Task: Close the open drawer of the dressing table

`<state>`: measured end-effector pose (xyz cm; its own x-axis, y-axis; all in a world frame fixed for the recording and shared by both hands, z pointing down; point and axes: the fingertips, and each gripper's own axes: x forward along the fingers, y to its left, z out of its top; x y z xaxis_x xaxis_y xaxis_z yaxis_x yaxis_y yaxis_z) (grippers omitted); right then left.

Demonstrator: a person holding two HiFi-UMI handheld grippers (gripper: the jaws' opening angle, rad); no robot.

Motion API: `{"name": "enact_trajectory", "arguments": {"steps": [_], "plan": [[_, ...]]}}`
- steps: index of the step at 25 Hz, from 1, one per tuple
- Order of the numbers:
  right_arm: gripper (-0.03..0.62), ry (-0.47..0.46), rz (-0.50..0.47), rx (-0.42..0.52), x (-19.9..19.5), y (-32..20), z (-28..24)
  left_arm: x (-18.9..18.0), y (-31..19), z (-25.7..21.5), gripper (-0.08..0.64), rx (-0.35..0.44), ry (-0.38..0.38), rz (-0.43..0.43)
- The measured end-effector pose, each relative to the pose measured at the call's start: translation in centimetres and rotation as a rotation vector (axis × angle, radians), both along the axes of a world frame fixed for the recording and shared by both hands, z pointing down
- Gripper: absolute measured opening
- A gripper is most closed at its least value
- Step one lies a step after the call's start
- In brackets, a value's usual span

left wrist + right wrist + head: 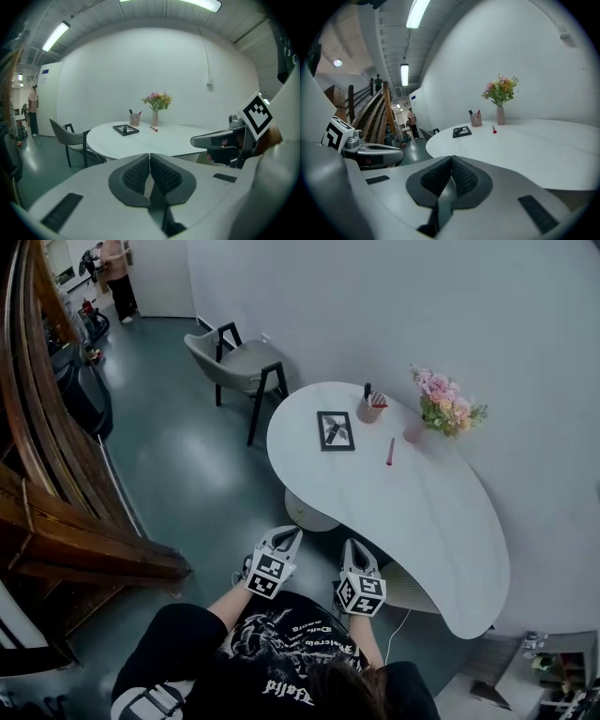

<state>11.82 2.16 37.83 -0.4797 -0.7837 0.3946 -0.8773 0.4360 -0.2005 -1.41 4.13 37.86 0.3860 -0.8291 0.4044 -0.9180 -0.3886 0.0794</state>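
While the left gripper (284,535) and the right gripper (354,547) hover side by side at the near edge of the white dressing table (422,512), each has its jaws clenched together with nothing between them. Beneath the tabletop, just beside the right gripper, a pale ribbed part (405,589) juts out; whether it is the open drawer cannot be told

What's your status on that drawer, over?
Left gripper shut, empty. Right gripper shut, empty. Both short of the dressing table edge. Open drawer not made out in any view; nothing between.
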Motion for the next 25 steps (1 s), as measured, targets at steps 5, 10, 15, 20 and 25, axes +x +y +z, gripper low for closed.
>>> {"name": "enact_trajectory", "arguments": {"steps": [5,10,15,20,25], "plan": [[0.026,0.005,-0.008,0.010,0.1,0.6,0.1,0.0,0.6,0.1,0.026,0.005,0.007,-0.015],[0.026,0.009,-0.016,-0.005,0.2,0.6,0.8,0.6,0.2,0.0,0.026,0.013,0.003,-0.013],[0.026,0.007,-0.010,-0.005,0.6,0.6,0.9,1.3,0.4,-0.1,0.026,0.033,-0.004,-0.005],[0.026,0.015,-0.001,0.006,1.0,0.6,0.6,1.3,0.6,-0.2,0.026,0.041,-0.007,-0.003],[0.026,0.026,0.011,0.011,2.1,0.6,0.6,2.1,0.5,-0.2,0.026,0.048,-0.003,-0.004]]}}
